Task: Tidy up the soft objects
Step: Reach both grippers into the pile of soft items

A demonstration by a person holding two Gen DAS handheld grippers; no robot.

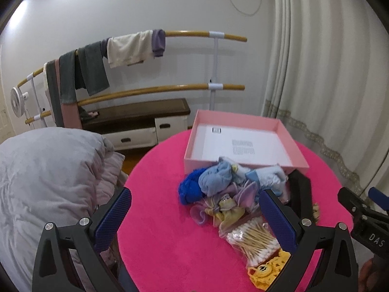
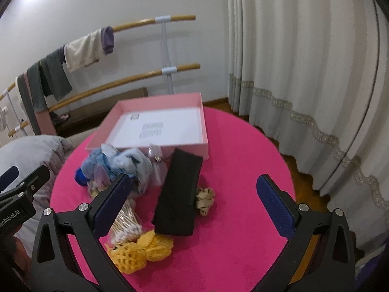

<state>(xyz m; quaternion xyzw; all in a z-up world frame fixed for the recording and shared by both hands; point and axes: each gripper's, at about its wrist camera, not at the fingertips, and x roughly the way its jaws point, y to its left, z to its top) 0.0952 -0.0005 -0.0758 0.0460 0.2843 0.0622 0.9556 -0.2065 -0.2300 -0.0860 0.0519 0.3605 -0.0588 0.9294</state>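
Observation:
A pile of soft things lies on the round pink table (image 1: pixel 165 248) in front of an open pink box (image 1: pixel 243 121): light blue cloths (image 1: pixel 215 177), a dark blue knit piece (image 1: pixel 188 189), a lilac and yellow scrunchie bundle (image 1: pixel 226 206), a bag of cotton swabs (image 1: pixel 252 241) and a yellow crochet piece (image 1: pixel 265 270). In the right wrist view I see the box (image 2: pixel 170 124), a black pouch (image 2: pixel 178 194), a tiger-print scrunchie (image 2: pixel 205 200) and the yellow crochet piece (image 2: pixel 143 248). My left gripper (image 1: pixel 195 219) and right gripper (image 2: pixel 192 206) are open, empty, above the pile.
A grey pillow (image 1: pixel 48 182) lies left of the table. A wooden barre with hanging towels (image 1: pixel 97 68) and a low bench (image 1: pixel 141 114) stand at the wall. White curtains (image 2: pixel 304 73) hang at the right. The right gripper's body (image 1: pixel 364 219) shows at the right edge.

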